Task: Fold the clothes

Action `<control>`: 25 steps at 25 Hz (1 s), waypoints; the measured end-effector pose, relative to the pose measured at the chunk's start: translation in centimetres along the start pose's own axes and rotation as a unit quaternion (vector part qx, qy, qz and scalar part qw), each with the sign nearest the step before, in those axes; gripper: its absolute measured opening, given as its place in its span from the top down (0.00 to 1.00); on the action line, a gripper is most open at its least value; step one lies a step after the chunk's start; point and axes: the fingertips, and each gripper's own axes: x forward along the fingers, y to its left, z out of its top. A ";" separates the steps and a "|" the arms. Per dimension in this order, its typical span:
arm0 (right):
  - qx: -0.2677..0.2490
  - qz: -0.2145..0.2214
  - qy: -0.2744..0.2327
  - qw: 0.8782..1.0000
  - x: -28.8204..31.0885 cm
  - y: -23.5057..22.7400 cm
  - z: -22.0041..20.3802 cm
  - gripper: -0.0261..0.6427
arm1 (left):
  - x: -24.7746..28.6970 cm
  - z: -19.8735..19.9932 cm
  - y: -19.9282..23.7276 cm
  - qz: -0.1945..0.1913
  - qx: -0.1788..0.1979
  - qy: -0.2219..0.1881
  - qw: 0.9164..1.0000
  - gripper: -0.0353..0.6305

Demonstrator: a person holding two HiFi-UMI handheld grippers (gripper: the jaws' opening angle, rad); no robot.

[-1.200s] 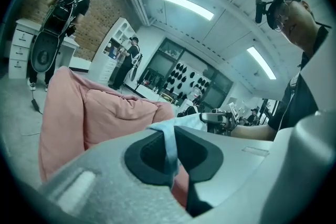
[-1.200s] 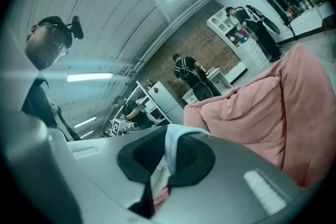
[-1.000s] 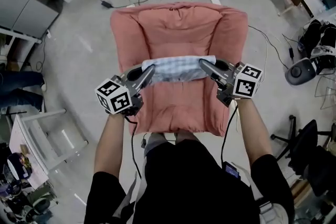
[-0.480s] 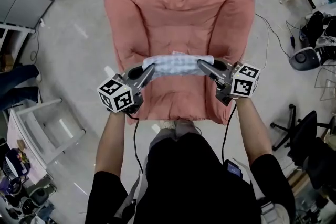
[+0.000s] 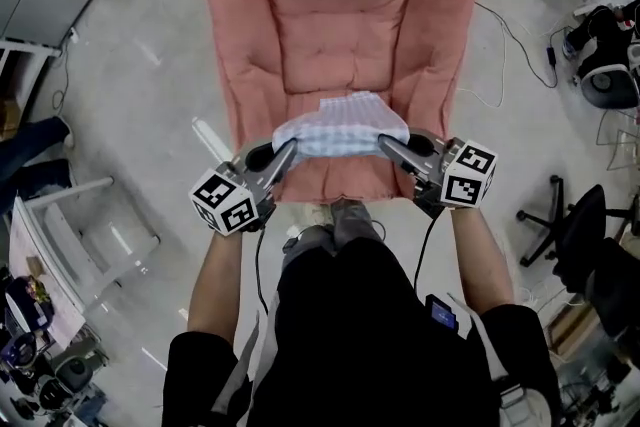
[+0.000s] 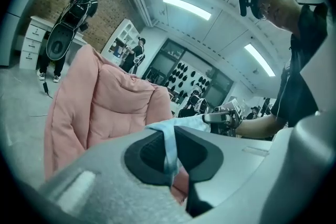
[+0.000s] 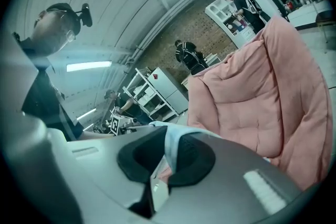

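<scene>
Grey floor (image 5: 140,105): concrete, with cables trailing across it; it carries the pink chair and, off to the sides, a white shelf unit (image 5: 85,235) and a black office chair (image 5: 575,245).
Pink chair (image 5: 335,15): wide, padded and quilted, facing the person, who stands at its front edge.
Clothes (image 5: 340,127): one light blue-and-white checked piece, folded into a short band. It stretches crosswise over the front part of the chair's seat, between the two hand-held grippers, with its middle bulging away from the person.
Left hand-held gripper (image 5: 288,149): closed on the band's left end. Its own view shows a thin fold of the blue fabric pinched tight between the dark pads (image 6: 152,152).
Right hand-held gripper (image 5: 384,144): closed on the band's right end, the fabric likewise clamped between its pads (image 7: 189,157). It points inward, toward the left one.
Spacing: the two hand-held grippers stand level with each other, well apart, and the band fills the gap between them.
Hard to tell: whether the band rests on the seat cushion or hangs just above it.
Hidden: both ends of the band inside the jaws; the chair's front edge behind the hands and the person's body.
Cut off: the top of the chair's back, at the upper edge of the head view.
</scene>
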 end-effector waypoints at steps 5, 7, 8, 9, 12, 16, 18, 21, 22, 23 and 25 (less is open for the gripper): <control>-0.015 -0.002 -0.013 1.000 -2.8 5.7 -2.3 0.94 | -3.8 -0.9 -5.3 -0.016 0.022 -0.001 1.000 0.91; -0.017 -0.003 -0.017 1.000 -3.7 7.6 -3.4 0.94 | -5.2 -1.4 -7.1 -0.020 0.027 0.000 0.999 0.91; -0.016 -0.002 -0.017 1.000 -4.1 8.6 -4.1 0.94 | -5.9 -1.7 -7.9 -0.020 0.031 0.002 0.999 0.91; -0.016 0.000 -0.016 1.000 -4.5 9.5 -4.9 0.94 | -6.6 -2.2 -8.6 -0.021 0.034 0.004 0.999 0.91; -0.015 0.005 -0.008 1.000 -5.6 11.7 -7.3 0.94 | -8.5 -3.8 -10.8 -0.026 0.038 0.009 0.999 0.91; -0.004 0.008 0.003 1.000 -6.2 13.0 -10.2 0.94 | -10.1 -6.3 -12.0 -0.031 0.033 0.021 0.999 0.91; 0.006 0.008 0.006 1.000 -6.1 13.3 -11.4 0.94 | -10.7 -7.5 -12.1 -0.030 0.020 0.022 0.999 0.91; 0.018 0.007 0.012 1.000 -5.7 13.0 -13.0 0.94 | -11.1 -9.0 -11.7 -0.025 0.001 0.024 0.999 0.91; 0.022 0.005 0.015 1.000 -5.6 12.5 -13.6 0.94 | -11.0 -9.6 -11.4 -0.023 -0.002 0.028 0.999 0.91; 0.025 0.002 0.017 1.000 -5.5 11.7 -14.0 0.94 | -10.6 -10.2 -11.0 -0.021 -0.005 0.032 0.999 0.91; 0.032 -0.007 0.022 0.999 -4.9 9.8 -14.8 0.94 | -9.7 -11.2 -9.7 -0.019 -0.007 0.039 0.999 0.91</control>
